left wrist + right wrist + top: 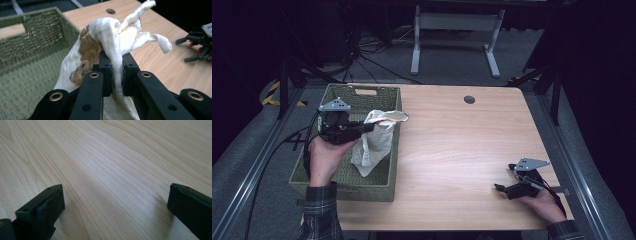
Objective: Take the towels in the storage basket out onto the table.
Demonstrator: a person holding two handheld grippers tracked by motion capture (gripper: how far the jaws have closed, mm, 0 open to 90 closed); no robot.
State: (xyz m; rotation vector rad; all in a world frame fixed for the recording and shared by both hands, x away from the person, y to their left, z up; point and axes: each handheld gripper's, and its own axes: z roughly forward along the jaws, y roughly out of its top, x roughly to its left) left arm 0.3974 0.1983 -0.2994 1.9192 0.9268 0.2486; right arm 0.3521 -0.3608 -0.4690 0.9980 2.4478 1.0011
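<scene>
A cream cloth (pixel 377 140) with a brown bear print hangs over the green woven basket (pixel 343 95) at the table's left. My left gripper (pixel 371 127) is shut on the cloth (pixel 110 37), its jaws pinching a fold near the top, and the cloth's lower part drapes down into the basket (pixel 30 35). One cloth end reaches out over the basket's right rim. My right gripper (pixel 501 189) rests low near the table's front right corner, held in a hand. In the right gripper view its jaws stand wide apart over bare wood, so the right gripper (pixel 116 197) is open.
The wooden table (pixel 462 145) spreads between basket and right gripper, with a round cable hole (pixel 469 99) near its far edge. A white metal frame (pixel 456 30) stands on the floor beyond. Cables trail at the far left.
</scene>
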